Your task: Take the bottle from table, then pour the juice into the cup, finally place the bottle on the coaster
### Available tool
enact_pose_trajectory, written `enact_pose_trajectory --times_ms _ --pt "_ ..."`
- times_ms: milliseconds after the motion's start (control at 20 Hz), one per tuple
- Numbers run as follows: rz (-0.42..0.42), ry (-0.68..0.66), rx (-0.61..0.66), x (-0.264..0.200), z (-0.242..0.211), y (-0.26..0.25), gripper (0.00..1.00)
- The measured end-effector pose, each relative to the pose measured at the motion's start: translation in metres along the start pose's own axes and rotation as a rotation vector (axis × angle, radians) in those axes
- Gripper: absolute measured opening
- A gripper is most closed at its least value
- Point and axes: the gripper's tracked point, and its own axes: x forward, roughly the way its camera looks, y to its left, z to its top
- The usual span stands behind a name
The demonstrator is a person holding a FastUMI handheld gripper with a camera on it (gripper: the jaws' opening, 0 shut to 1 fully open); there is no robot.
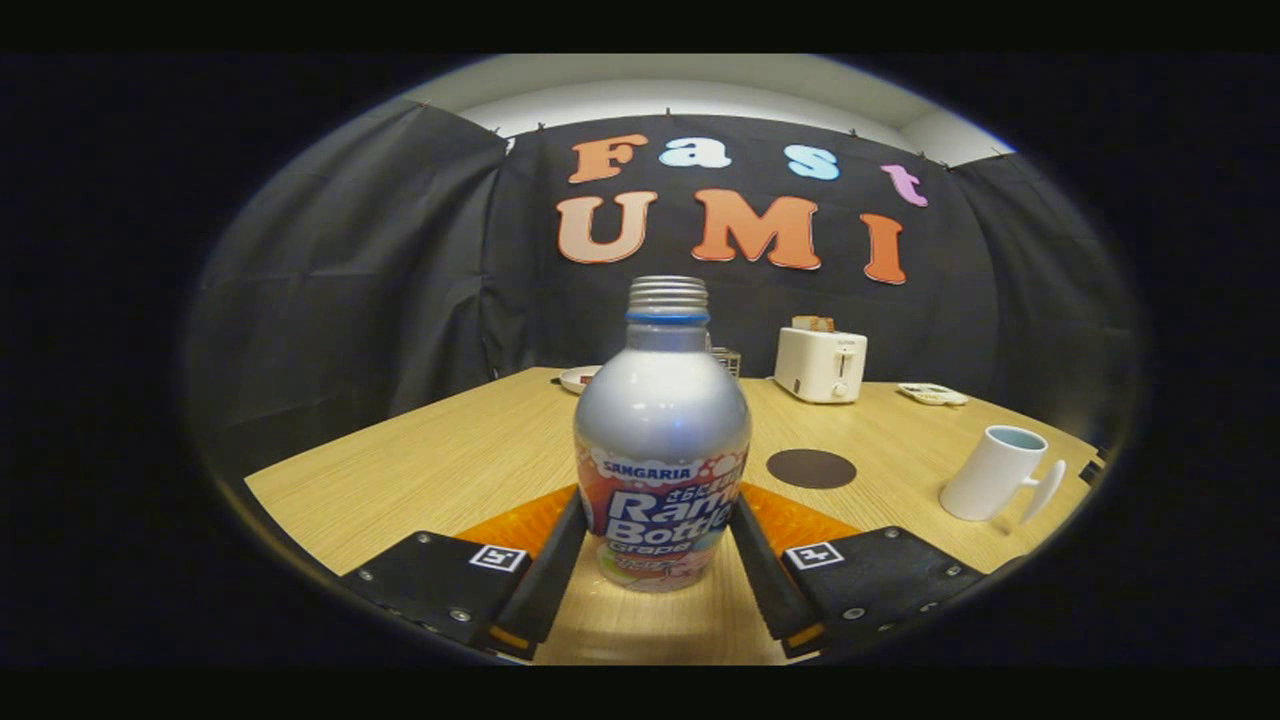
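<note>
The hand-held gripper [655, 545] is closing both fingers against the bottle [661, 440], which is standing upright on the desk [440, 460]. Beyond sits the coaster [811, 468]; the cup [995, 473] is standing well off to the right.

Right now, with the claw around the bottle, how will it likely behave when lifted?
The bottle looks like smooth metal, so probably stiff yet slippery. It is tall, so it may tip if nudged high. Its cap is off, so tilting could spill. The claw fingers sit at its sides; contact looks likely but uncertain.
</note>
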Motion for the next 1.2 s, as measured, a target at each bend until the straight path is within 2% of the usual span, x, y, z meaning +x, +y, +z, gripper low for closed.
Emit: enact_pose_trajectory --times_ms 200,600,1200 --pt "0.012 -0.033 0.021 -0.008 0.014 -0.002 0.78" --pt "0.017 -0.068 0.152 -0.013 0.035 -0.019 0.78" --pt "0.019 -0.033 0.482 0.005 0.038 -0.056 0.78"
